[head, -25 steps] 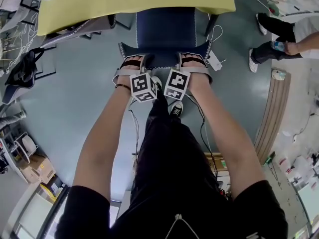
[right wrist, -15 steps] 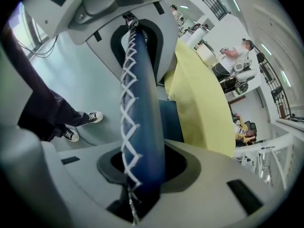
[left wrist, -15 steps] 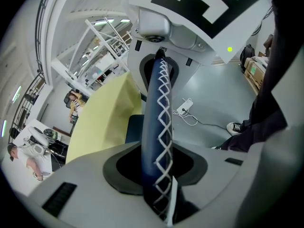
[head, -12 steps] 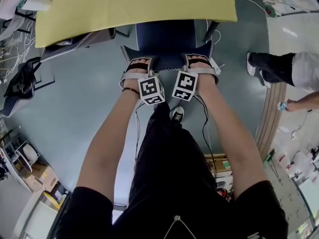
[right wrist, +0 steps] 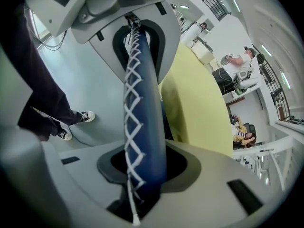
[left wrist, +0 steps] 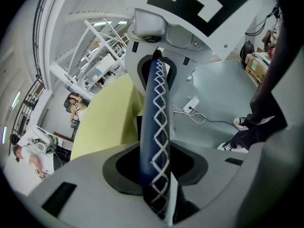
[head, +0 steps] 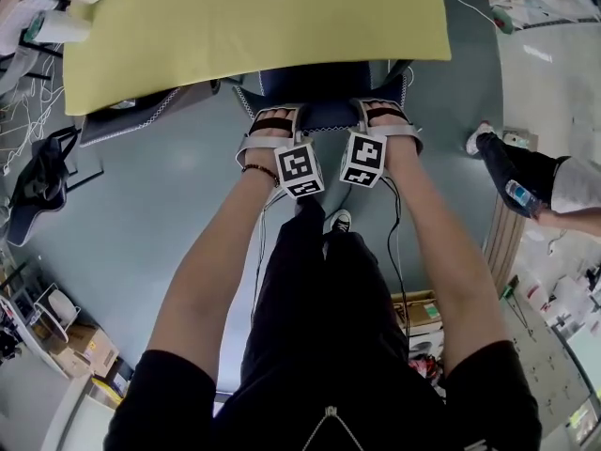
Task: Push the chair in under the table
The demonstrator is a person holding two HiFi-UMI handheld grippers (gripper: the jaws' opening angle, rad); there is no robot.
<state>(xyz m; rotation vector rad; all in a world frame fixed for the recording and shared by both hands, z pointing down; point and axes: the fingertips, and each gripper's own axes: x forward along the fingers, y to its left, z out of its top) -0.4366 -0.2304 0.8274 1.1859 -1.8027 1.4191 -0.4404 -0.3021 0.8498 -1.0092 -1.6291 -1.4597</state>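
Observation:
A dark blue chair [head: 319,83] with white cross-stitching stands mostly beneath the yellow table [head: 254,17]; only its backrest and a strip of seat show. My left gripper [head: 272,120] is shut on the left part of the backrest's top edge. My right gripper [head: 385,113] is shut on the right part. In the left gripper view the stitched backrest edge [left wrist: 156,122] runs between my own jaws [left wrist: 156,172] toward the right gripper [left wrist: 154,70]. The right gripper view shows the same edge [right wrist: 142,118] clamped in its jaws [right wrist: 142,170].
A grey chair [head: 131,116] sits beneath the table at left, with a black bag [head: 42,172] beyond it. A person's legs [head: 526,172] stand at right. My own foot [head: 336,222] is behind the chair. Cables and a power strip [left wrist: 191,104] lie on the floor.
Both grippers and the chair have moved forward toward the table, so less seat shows. The person at right has shifted position.

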